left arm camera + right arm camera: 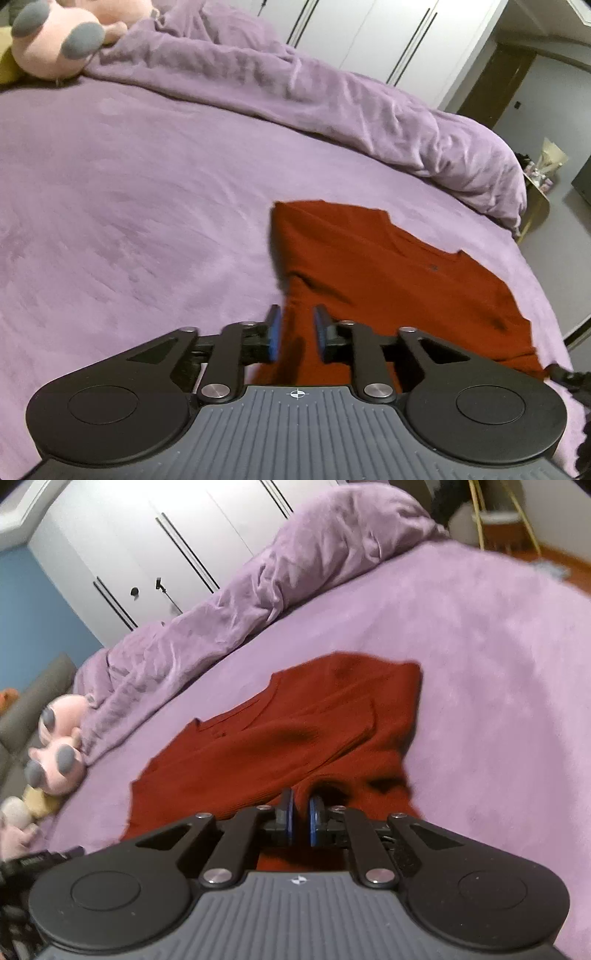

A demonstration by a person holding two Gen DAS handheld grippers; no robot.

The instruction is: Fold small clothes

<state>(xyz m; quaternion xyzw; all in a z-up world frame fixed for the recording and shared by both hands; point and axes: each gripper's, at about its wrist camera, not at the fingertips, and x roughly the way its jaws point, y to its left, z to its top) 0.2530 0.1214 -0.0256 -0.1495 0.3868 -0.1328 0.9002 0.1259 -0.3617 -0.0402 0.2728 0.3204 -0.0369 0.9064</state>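
A dark red shirt (388, 266) lies spread on the purple bed (129, 206), its far part folded over. My left gripper (297, 332) is partly open, with a fold of the shirt's near edge rising between its blue pads; they do not pinch it. In the right wrist view the same shirt (280, 734) lies ahead. My right gripper (300, 812) is nearly closed, pinching a bunched fold of the shirt's near edge.
A rumpled purple duvet (332, 99) runs along the far side of the bed (498, 664). A pink plush toy (62, 37) sits at the head end, also in the right wrist view (61, 746). White wardrobe doors (155, 554) stand behind. The bed edge drops off at right (546, 295).
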